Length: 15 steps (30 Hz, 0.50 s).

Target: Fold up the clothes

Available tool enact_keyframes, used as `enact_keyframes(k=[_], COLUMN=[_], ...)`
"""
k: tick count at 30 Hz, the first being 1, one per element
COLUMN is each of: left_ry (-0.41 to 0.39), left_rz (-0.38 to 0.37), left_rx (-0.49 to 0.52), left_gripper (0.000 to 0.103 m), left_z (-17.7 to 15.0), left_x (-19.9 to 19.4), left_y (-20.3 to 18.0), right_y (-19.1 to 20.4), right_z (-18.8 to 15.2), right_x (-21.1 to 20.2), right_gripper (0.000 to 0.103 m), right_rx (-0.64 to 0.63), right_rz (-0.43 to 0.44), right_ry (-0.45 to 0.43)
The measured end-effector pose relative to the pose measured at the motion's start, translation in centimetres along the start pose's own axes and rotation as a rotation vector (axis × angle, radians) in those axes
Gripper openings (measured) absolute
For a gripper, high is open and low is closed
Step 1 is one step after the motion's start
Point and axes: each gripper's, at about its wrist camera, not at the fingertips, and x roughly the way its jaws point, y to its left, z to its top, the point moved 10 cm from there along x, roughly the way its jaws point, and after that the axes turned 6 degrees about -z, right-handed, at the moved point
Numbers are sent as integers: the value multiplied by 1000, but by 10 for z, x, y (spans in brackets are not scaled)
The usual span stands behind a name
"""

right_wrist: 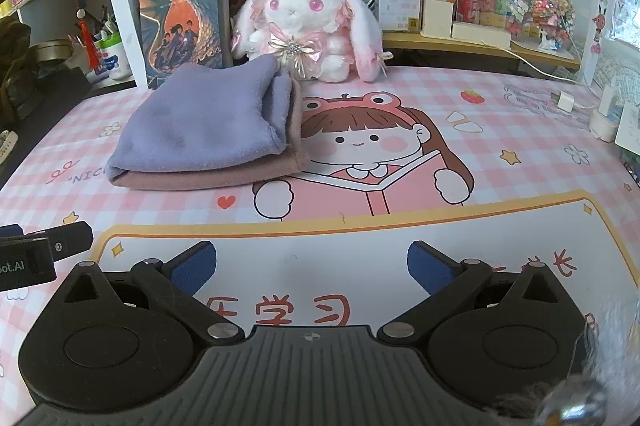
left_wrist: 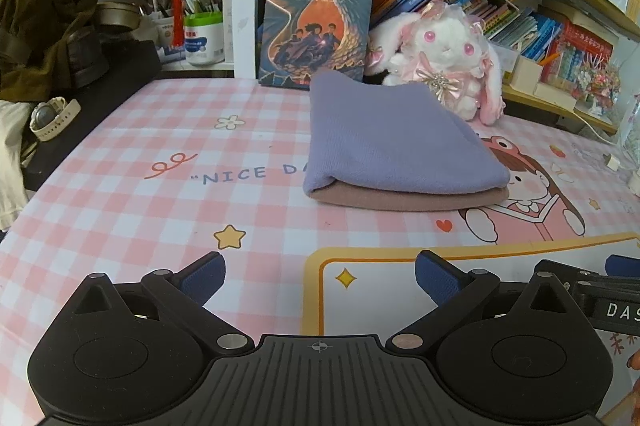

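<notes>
A folded cloth, lilac on top [left_wrist: 384, 141] and dusty pink underneath [left_wrist: 404, 199], lies on the pink checked desk mat [left_wrist: 160, 209]. It also shows in the right wrist view [right_wrist: 204, 129], to the left of the middle. My left gripper [left_wrist: 320, 278] is open and empty, low over the mat, well in front of the cloth. My right gripper [right_wrist: 312, 266] is open and empty, also in front of the cloth and to the right of it. The two grippers sit side by side; each shows at the edge of the other's view.
A white and pink plush rabbit [right_wrist: 308, 21] and an upright book [right_wrist: 180, 17] stand just behind the cloth. Bookshelves run along the back. A dark bag [left_wrist: 44, 21] and a watch [left_wrist: 50, 117] lie at the left. A charger and cable [right_wrist: 564, 101] lie at the right.
</notes>
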Motion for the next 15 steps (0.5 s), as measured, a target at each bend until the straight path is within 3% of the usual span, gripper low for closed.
enact_keyframes(k=[15], left_ry=[5], left_rz=[-5], left_rx=[2], left_gripper=[102], left_z=[1], left_x=[1], left_y=[-2], right_y=[-2], right_z=[0], right_x=[1], right_gripper=[103], right_rx=[5], right_rz=[-2], right_ry=[-1])
